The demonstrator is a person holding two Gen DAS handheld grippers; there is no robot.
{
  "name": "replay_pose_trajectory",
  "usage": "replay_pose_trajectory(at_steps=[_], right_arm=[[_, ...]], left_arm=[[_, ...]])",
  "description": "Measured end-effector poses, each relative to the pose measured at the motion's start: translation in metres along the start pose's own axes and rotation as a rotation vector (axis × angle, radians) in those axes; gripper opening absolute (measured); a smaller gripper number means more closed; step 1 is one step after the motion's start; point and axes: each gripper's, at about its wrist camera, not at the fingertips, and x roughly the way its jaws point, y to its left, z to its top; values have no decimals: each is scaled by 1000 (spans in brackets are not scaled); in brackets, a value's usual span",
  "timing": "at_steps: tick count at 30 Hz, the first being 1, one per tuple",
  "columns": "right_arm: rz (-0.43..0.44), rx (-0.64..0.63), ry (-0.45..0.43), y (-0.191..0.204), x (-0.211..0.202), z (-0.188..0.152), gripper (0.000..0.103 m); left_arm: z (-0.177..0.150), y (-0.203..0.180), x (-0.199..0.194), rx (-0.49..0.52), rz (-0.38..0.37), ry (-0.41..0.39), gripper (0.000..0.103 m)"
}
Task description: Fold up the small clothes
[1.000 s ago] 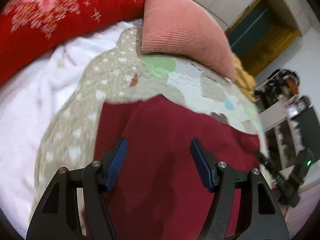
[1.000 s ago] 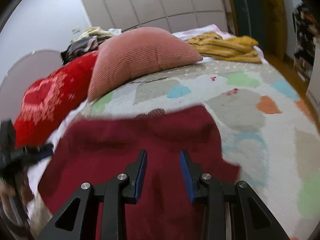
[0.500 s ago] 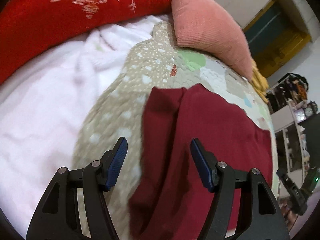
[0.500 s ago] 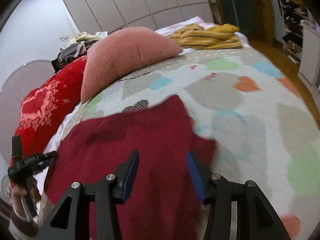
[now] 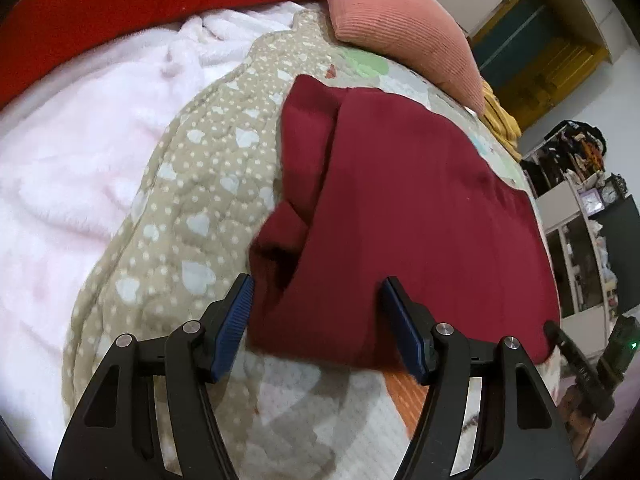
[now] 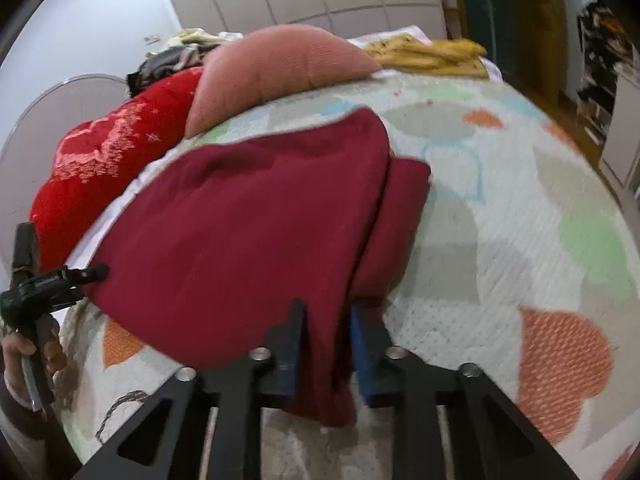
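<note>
Dark red garment [image 6: 248,220] lies on the quilt [image 6: 540,208], centre of bed. Right gripper [image 6: 326,344] clenched on its 6 o'clock hem; left gripper [image 5: 316,312] released, straddling the near corner. Should clamp left first, then lift both evenly toward 12 o'clock.

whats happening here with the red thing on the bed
A person holding a gripper in each hand is folding a dark red garment spread on a quilted bed cover. The right gripper is shut on the garment's near edge, with cloth bunched between its fingers. The left gripper is open, its fingers either side of the near left corner, gripping nothing. A pink pillow and a red cushion lie behind.
</note>
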Motion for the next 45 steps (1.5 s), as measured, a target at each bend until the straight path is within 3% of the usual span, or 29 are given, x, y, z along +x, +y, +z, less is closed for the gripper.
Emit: replay_pose_trajectory(at_steps=[2,3,4,7,10,14,16,17,23,25,31,39,43,45], right_arm=[[-22,-31,-35,1,-18,2,15],[-69,-52,-39,0,-23,3,2],[-96,-59,-32,-1,-22,2,2],[-66,-1,46,-12,-3,-8,2],[-91,-2,13,-6,-13,-5,3],[-92,13,-51,11,-35,10,15],[-49,-8,-65,31,-35,19,47],[-21,-21,-69,41,-31,23,48],[93,-139,-19,121,24,56,46],[120,-164,13,149,51,70,34],[72,-278,37,215,113,98,33],[41,-284,87,243,176,127,33],[51,-283,191,251,213,125,33],[41,-293,190,254,217,127,33]], left_arm=[[-3,2,-2,11,2,-2,66],[-4,3,-2,11,2,-5,66],[-6,5,-2,6,-1,-7,66],[-4,5,-5,-8,-3,-8,66],[-2,3,-19,17,39,-56,66],[6,7,-23,23,102,-99,66],[7,11,-16,12,118,-84,66],[7,13,-12,9,118,-71,66],[5,16,-7,21,101,-69,66],[7,17,-5,13,92,-64,66],[11,19,5,1,56,-91,72],[12,15,11,60,63,-107,77],[13,18,11,56,51,-102,77],[13,18,11,55,48,-102,77]])
